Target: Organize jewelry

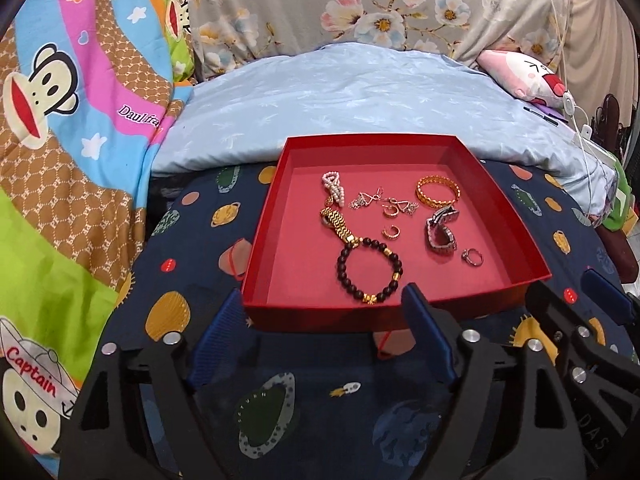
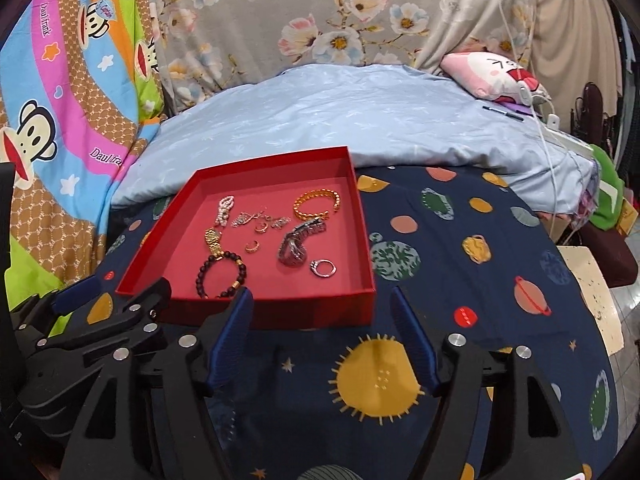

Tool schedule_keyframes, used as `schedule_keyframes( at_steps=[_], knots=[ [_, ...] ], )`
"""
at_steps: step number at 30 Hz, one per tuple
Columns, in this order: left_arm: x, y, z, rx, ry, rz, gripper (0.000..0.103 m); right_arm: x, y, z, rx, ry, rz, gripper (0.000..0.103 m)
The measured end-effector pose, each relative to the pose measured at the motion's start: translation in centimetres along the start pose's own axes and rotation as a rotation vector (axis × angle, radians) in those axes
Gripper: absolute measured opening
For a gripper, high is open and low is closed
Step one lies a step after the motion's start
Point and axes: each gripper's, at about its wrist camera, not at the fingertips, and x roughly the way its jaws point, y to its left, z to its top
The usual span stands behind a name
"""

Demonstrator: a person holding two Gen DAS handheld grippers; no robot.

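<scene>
While both hover open, left gripper [image 1: 324,312] fronts the red tray [image 1: 256,240].

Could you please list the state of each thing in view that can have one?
Left gripper: open, empty, in front of the box.
Right gripper: open, empty, at the box's near right corner.
Box: lidless, on the planet-print cloth.
Bead bracelet: flat in the box.
Gold bangle: flat, far right.
Silver band: folded, on edge.
Ring: in the box, near the band.

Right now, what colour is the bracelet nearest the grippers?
Dark beads with gold accents on the bracelet; left wrist view.
</scene>
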Motion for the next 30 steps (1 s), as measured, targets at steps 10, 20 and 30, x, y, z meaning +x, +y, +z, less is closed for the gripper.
schedule_keyframes(
  at_steps=[10,20,30],
  knots=[
    [1.4,-0.1,-2.8,-0.020,-0.038,0.056,0.084,0.7,0.1,-2.8,-0.037,-0.049,-0.049,0.072],
    [2.0,0.3,-2.6,-0.044,-0.100,0.065,0.090,1.9,0.0,-2.1,-0.039,-0.062,-0.054,0.077],
    [1.8,0.0,-2.7,-0.032,-0.107,0.102,0.090,2.1,0.3,-2.1,-0.038,-0.065,-0.098,0.077]
  ],
)
